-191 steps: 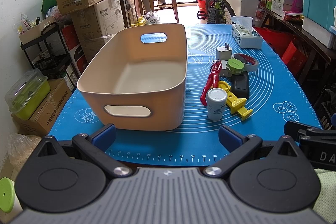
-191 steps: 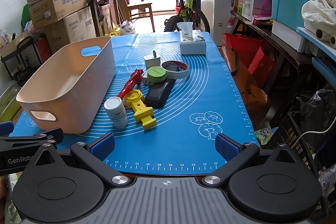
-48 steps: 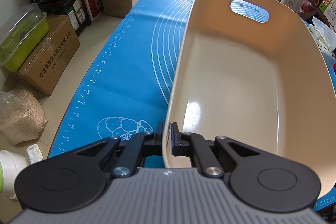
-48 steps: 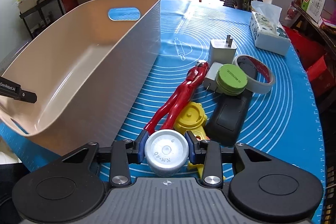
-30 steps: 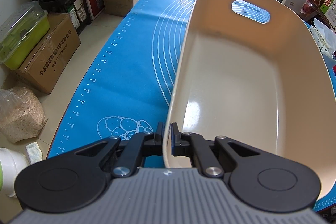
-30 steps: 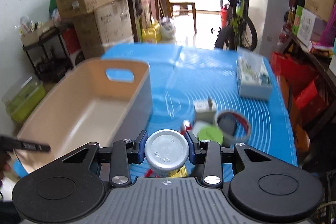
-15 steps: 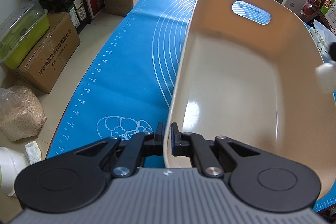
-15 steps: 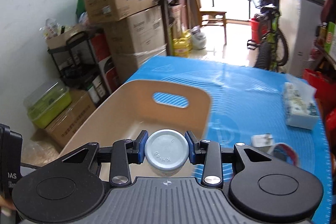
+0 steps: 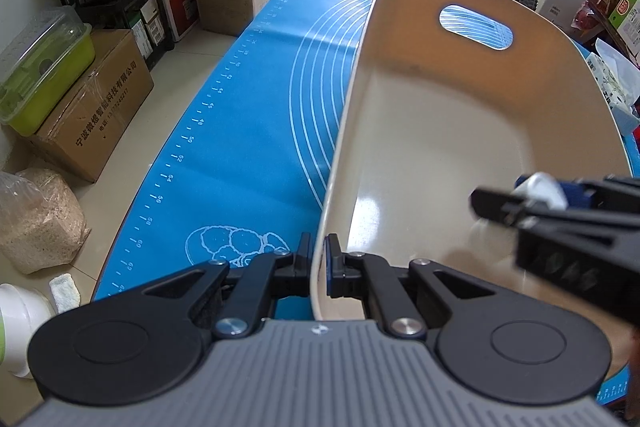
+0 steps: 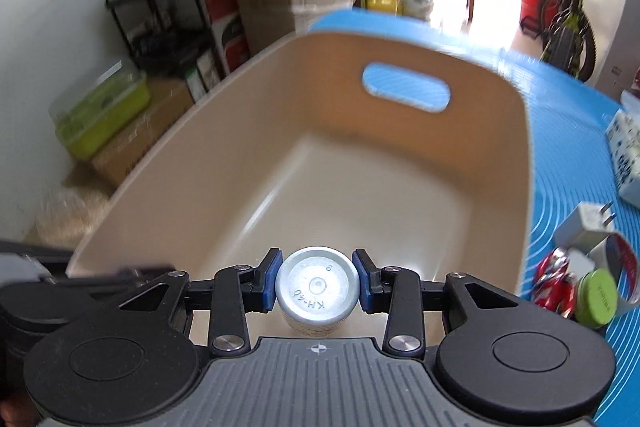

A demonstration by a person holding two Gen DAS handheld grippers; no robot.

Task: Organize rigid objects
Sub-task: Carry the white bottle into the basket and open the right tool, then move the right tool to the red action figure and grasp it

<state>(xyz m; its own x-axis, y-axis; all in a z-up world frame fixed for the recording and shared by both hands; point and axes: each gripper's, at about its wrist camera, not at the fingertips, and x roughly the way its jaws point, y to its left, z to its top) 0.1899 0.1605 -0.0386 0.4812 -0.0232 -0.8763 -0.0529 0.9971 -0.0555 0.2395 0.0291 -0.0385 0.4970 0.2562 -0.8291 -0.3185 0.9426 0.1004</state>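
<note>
I count one beige bin (image 10: 496, 163) on the blue mat (image 9: 248, 131), and both my claws are at it. My left claw (image 9: 318, 265) is pinched tight on the bin's near rim, one pad inside and one outside. My right claw (image 10: 318, 281) is partly open around one small white bottle (image 10: 317, 287), both pads pressing its cap, held over the bin's inside. Beside the bin's right wall lie one white charger (image 10: 584, 231), one tape roll (image 10: 622, 267), one green round tin (image 10: 596, 295) and one red figure (image 10: 554, 277), blurred and partly cut off. The bottle's body is hidden under its cap.
</note>
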